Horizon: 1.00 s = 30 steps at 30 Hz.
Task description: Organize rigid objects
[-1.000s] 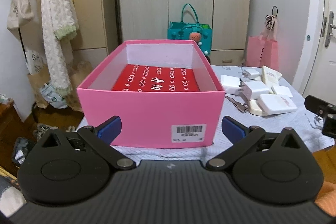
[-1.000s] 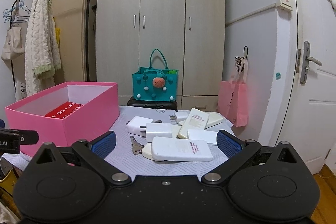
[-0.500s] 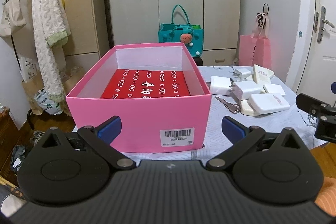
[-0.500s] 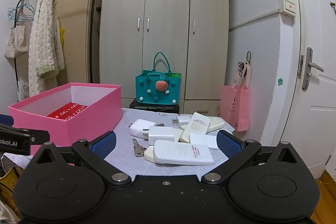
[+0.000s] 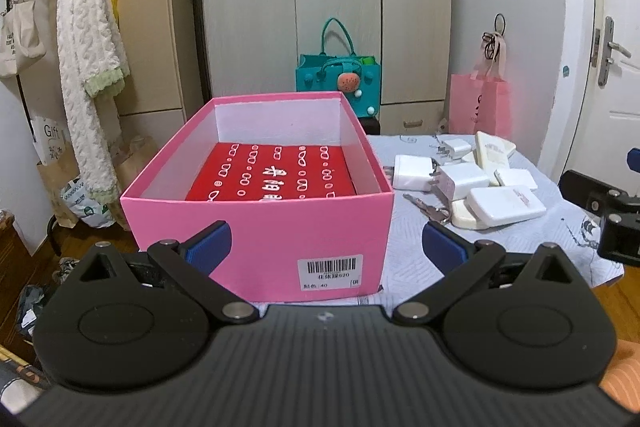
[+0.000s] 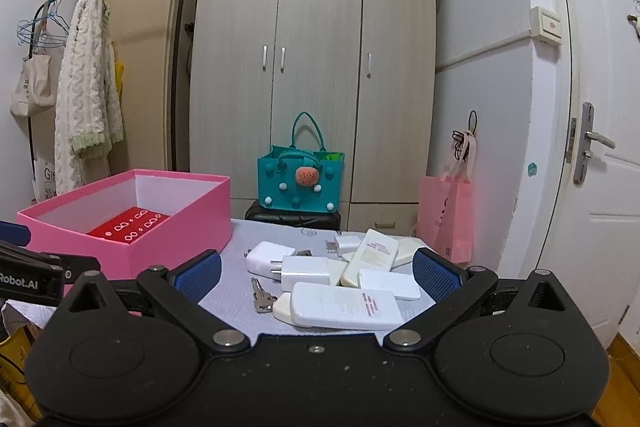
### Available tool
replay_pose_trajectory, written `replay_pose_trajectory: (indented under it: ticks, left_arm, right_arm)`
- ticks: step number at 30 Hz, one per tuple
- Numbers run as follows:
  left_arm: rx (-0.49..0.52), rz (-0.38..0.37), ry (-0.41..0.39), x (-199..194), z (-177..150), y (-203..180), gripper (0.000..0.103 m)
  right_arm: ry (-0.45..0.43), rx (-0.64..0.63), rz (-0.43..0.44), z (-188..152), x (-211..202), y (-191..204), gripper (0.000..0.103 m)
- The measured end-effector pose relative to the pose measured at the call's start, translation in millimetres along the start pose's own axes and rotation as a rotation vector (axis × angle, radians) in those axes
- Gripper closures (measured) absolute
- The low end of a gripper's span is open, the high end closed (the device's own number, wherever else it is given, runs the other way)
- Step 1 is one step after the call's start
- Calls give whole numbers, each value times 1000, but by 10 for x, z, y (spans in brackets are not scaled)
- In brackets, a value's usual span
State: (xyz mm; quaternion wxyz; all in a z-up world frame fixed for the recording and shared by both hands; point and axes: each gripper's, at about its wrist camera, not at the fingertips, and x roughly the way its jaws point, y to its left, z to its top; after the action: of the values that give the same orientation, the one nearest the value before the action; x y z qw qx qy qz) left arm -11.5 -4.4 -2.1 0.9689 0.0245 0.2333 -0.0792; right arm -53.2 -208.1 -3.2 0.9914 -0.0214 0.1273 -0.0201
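The white chargers and power banks I have to tidy lie heaped on the table's right half, the largest power bank nearest me, a plug adapter and keys just beside it. My right gripper hangs in front of the pile, jaws spread wide and empty, framing it for a first pick, I judge. My left gripper faces the pink box, likewise wide open and holding nothing. The box holds only a flat red packet, so there is room inside. The pile sits near the table edge, so I'd avoid nudging items outward.
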Motion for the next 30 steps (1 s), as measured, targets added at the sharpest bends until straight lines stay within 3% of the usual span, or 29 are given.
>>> replay_pose_trajectory:
  ticks: [30]
  left_arm:
    - [40,-2,53,102,84,-81,0]
  right_arm:
    - [14,29,-35,-43,107,-67,0]
